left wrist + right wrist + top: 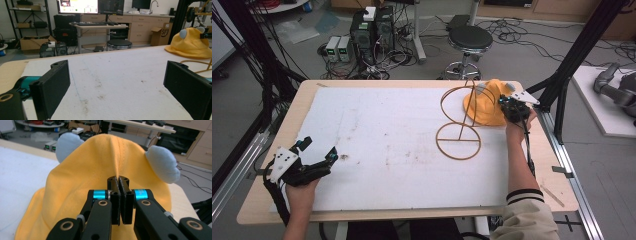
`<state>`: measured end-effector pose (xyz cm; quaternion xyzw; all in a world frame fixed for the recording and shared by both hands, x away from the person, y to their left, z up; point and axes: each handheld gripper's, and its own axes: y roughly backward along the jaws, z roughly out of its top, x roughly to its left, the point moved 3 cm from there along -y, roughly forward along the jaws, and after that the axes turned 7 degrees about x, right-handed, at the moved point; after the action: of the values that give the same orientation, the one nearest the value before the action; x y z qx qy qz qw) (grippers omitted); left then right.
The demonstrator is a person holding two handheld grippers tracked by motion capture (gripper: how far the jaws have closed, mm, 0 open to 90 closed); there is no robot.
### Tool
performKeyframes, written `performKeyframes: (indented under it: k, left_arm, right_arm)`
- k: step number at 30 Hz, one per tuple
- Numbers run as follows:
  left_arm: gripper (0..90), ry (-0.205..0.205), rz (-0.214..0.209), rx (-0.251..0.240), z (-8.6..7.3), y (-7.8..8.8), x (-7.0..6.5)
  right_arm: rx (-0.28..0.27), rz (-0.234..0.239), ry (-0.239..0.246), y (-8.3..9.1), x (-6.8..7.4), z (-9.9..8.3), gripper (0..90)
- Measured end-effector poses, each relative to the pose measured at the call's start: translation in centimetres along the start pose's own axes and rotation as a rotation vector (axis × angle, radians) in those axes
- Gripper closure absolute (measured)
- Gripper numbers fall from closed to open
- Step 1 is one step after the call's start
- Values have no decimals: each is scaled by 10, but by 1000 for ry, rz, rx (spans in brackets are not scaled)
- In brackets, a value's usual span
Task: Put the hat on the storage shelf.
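Lifting the hat [82,177] cleanly is judged to be the step in hand, and it is best done by a straight, slow rise, so that the thin fold of cloth pinched at the crown is not pulled out of the right gripper [119,182]. That gripper's jaws are seen pressed almost together in the right gripper view, with a ridge of yellow fabric drawn up into them; how much cloth is actually caught between the pads cannot quite be made out, so the grip should be tested with a small tug first. The wire stand [458,119] stands just beside the hat, on its left in the high view, and its upper ring should be cleared as the hat is carried. The left gripper [318,156] is held low at the near left of the table [362,125], well apart from the hat, its jaws spread wide with nothing between them. The hat lies at the far right corner of the table, on the white sheet's edge. It is a soft yellow cloth hat with a floppy brim and two pale blue-grey padded ears [161,163], with a stitched seam running up to the crown.
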<state>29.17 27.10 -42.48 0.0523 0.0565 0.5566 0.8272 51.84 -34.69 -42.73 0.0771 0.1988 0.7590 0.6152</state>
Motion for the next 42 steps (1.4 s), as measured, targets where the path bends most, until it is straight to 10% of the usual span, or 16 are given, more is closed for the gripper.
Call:
performKeyframes:
  k: [10, 29, 42]
  left_arm:
    - [74, -4, -8, 1, 0, -1, -2]
    - [74, -7, -6, -16, 4, 4, -1]
    - [74, 13, 5, -29, 4, 7, 4]
  right_arm:
    - [-82, -34, -104, 22, -19, 17, 894]
    - [-277, -76, -37, 76, -15, 118, 893]
    - [-405, 7, -42, 115, 4, 158, 893]
